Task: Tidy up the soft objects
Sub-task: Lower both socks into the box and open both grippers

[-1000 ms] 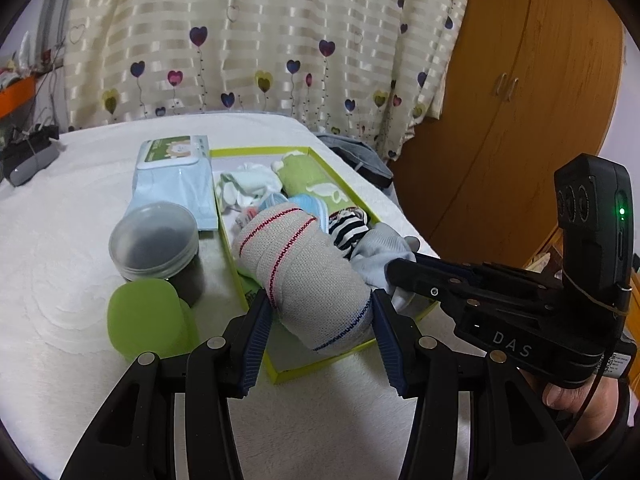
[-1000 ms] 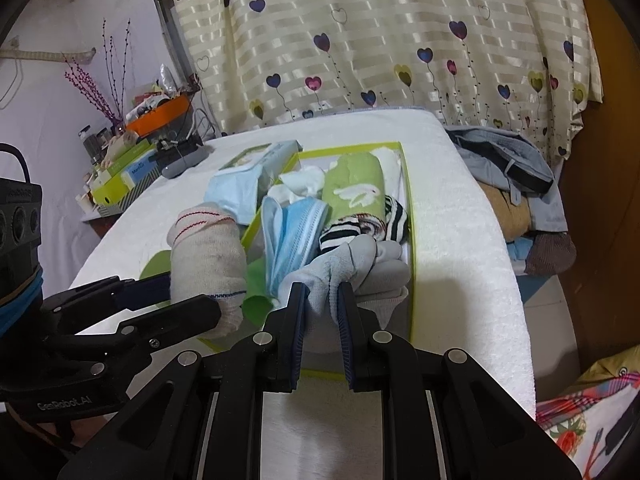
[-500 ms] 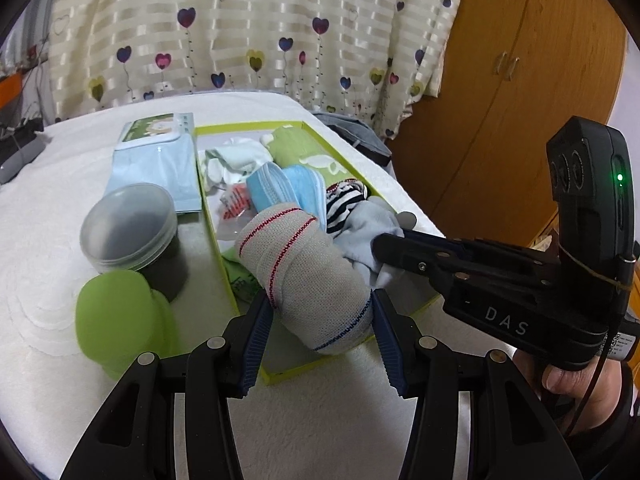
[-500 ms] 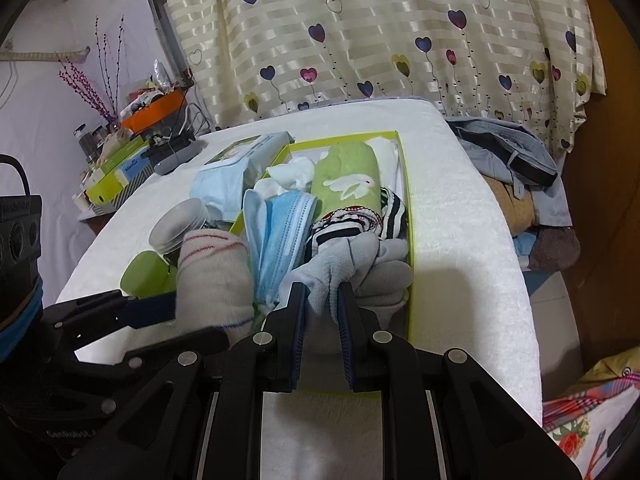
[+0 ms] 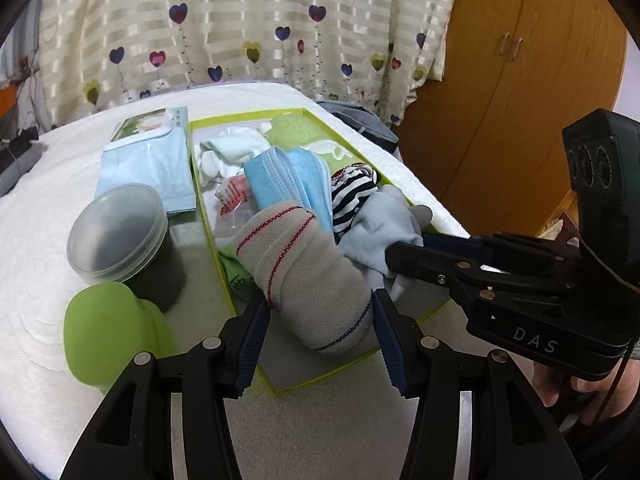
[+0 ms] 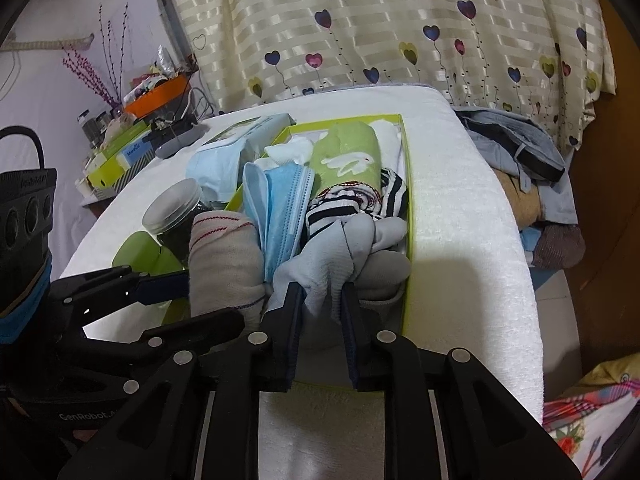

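My left gripper (image 5: 318,320) is shut on a rolled grey sock (image 5: 304,272) with red and blue stripes and holds it over the near end of the green-rimmed box (image 5: 320,378). My right gripper (image 6: 322,300) is shut on a pale blue-grey sock (image 6: 332,256) at the box's near right. The box (image 6: 409,200) also holds blue face masks (image 5: 288,176), a striped sock (image 5: 352,192), a green roll (image 6: 348,156) and white cloth (image 5: 232,148). The grey sock also shows in the right wrist view (image 6: 224,264), left of the masks.
A dark jar with a clear lid (image 5: 124,236) and a green plastic cup (image 5: 108,332) stand left of the box. A blue tissue pack (image 5: 148,164) lies behind them. The white table edge drops off at right (image 6: 516,240), with clothes beyond (image 6: 520,152).
Both grippers have moved forward and down toward the box with their socks. The grey sock now sits lower, beside the masks. Both grips are unchanged.
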The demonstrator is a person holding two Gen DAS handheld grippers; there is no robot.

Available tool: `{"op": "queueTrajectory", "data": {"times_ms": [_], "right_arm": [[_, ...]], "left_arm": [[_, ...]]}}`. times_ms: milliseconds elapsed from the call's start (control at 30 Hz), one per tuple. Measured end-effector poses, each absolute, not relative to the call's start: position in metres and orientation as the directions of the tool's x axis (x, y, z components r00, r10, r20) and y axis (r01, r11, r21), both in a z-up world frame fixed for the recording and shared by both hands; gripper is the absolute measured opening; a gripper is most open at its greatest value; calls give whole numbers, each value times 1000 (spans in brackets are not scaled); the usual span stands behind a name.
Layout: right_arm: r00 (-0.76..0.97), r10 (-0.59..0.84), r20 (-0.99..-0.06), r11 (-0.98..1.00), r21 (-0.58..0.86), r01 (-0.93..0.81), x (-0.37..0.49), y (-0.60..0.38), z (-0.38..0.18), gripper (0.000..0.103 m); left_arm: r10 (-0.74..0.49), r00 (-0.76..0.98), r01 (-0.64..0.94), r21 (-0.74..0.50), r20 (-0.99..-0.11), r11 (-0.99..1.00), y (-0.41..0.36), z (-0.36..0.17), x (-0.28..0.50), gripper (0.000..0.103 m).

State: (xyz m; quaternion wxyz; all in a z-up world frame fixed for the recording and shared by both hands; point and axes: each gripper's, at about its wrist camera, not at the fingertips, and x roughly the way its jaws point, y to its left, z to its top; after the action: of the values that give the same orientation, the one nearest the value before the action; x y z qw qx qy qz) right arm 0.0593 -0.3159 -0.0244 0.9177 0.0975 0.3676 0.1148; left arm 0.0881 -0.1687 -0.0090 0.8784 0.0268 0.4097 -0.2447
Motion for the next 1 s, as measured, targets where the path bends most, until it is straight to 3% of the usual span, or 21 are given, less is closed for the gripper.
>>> {"op": "queueTrajectory", "data": {"times_ms": [133,1000], "right_arm": [[724,260,-639,962,238,-136,53,-316,-20,37],[761,211,-614,977,158,-144,5,-294,-2,42]], "left_arm": [[-402,550,447,-149,-731,882,-168,-7,85,51],[-391,650,403,-141,-652,904,-136,21,33,51]]}}
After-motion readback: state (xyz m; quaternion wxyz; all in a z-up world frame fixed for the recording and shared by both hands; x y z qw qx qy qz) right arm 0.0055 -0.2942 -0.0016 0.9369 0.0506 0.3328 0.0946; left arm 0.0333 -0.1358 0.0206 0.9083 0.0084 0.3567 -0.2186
